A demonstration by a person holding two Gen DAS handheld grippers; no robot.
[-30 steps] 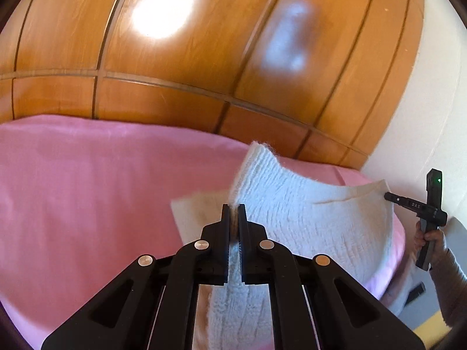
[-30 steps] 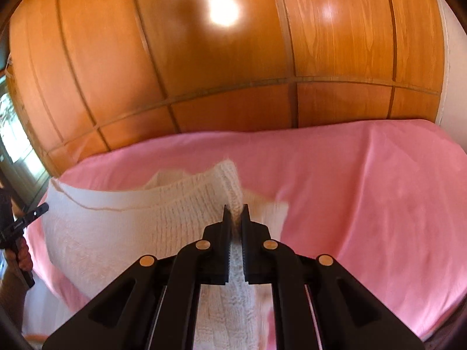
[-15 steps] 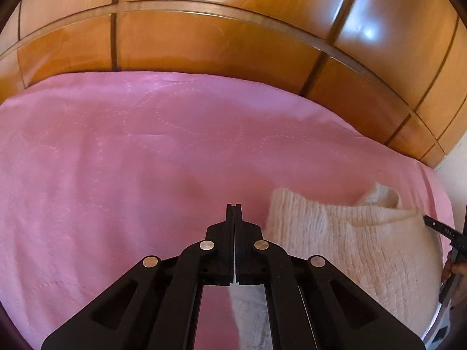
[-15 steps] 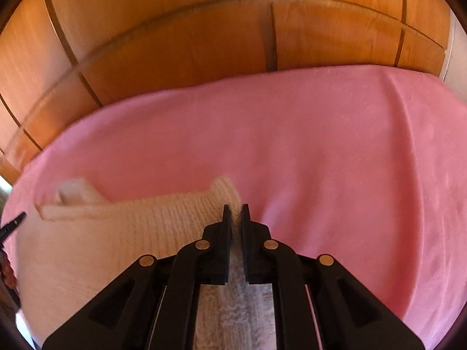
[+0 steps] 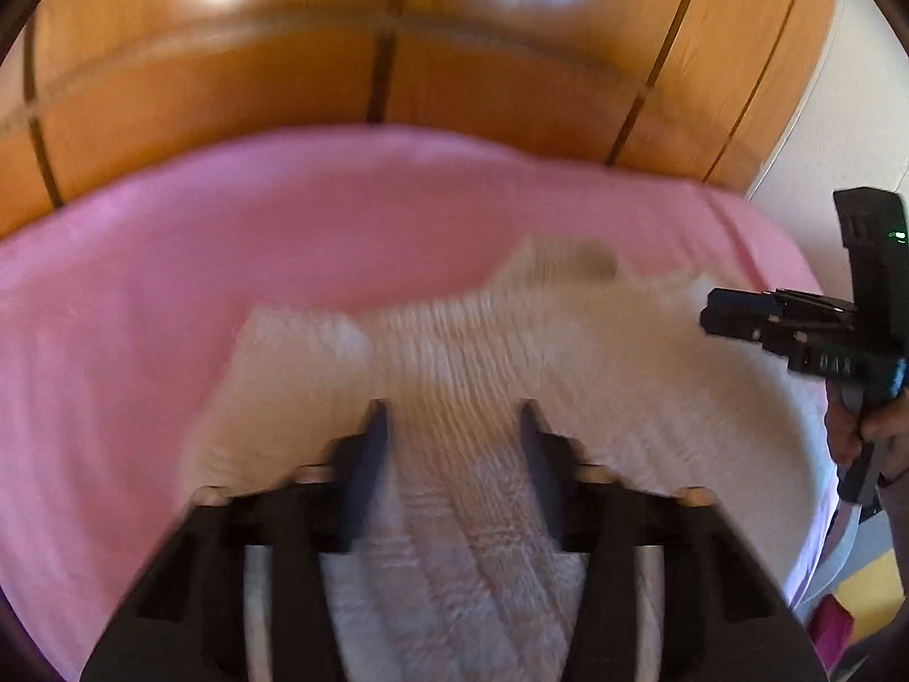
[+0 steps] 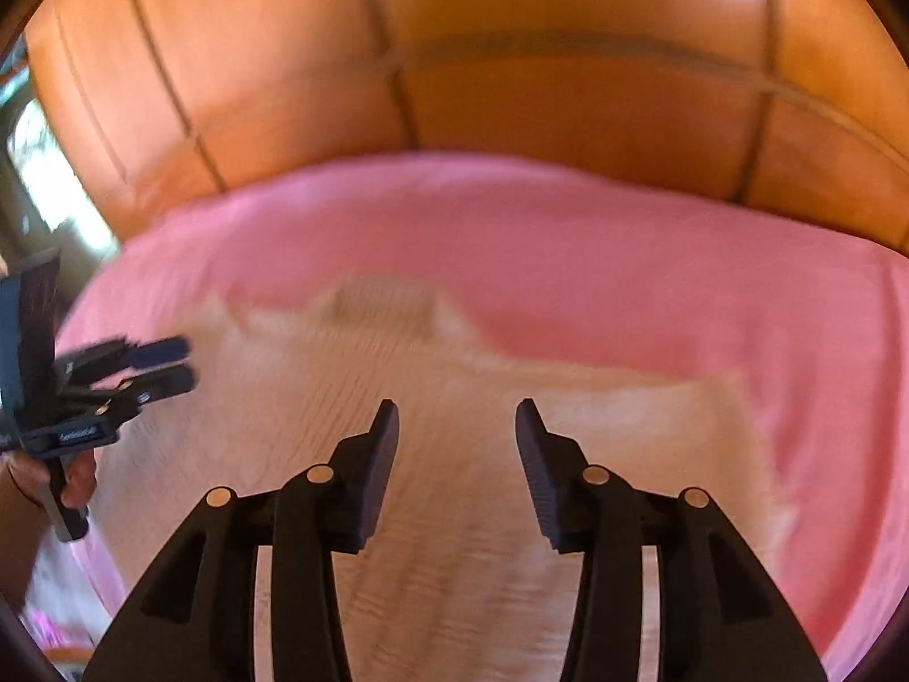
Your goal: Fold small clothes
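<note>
A white knitted garment (image 5: pixel 466 375) lies flat on the pink bedspread (image 5: pixel 227 238); it also shows in the right wrist view (image 6: pixel 432 398). My left gripper (image 5: pixel 454 420) is open and empty just above the garment's near part. My right gripper (image 6: pixel 457 420) is open and empty over the same garment. The right gripper shows at the right of the left wrist view (image 5: pixel 755 324), and the left gripper shows at the left of the right wrist view (image 6: pixel 153 366), both with jaws apart. Both views are blurred by motion.
A glossy wooden headboard or wardrobe front (image 5: pixel 454 57) rises behind the bed. A white wall (image 5: pixel 852 113) stands to the right. The bed's right edge (image 5: pixel 818 540) drops toward the floor, where yellow and pink items (image 5: pixel 852 602) lie.
Both grippers have opened and let go of the white garment, which now lies flat on the bedspread. Both have pulled back a little and higher.
</note>
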